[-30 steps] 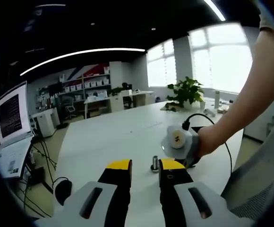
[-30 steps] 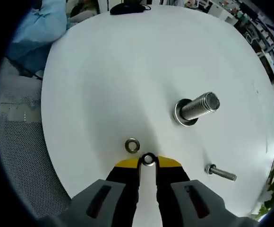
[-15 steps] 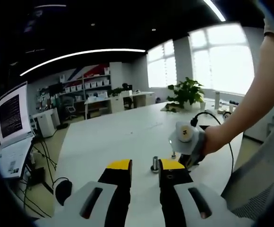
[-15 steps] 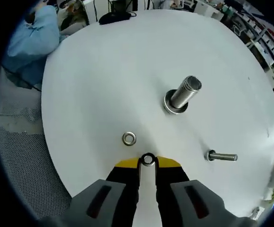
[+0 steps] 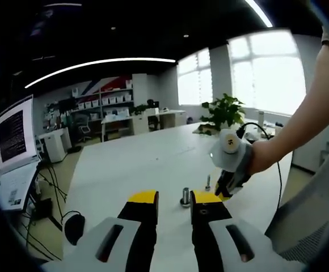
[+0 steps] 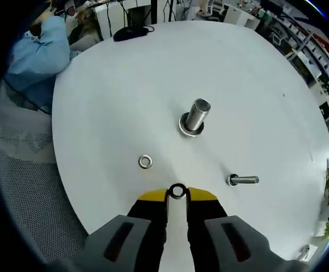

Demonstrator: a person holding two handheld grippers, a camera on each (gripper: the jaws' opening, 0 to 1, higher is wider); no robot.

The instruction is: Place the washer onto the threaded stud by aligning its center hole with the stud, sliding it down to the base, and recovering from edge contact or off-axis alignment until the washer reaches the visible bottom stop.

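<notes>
Both tongs (image 5: 173, 199) (image 6: 177, 195) have grey bodies, black yellow-tipped jaws and dark slotted recesses.

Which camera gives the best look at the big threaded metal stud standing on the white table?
The right gripper view: it looks down on the big threaded metal stud, fully unobstructed. In the left gripper view the stud appears small and low between the jaw tips.

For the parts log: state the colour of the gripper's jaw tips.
Yellow tips on black jaws, clearest in the right gripper view, around the washer.
</notes>
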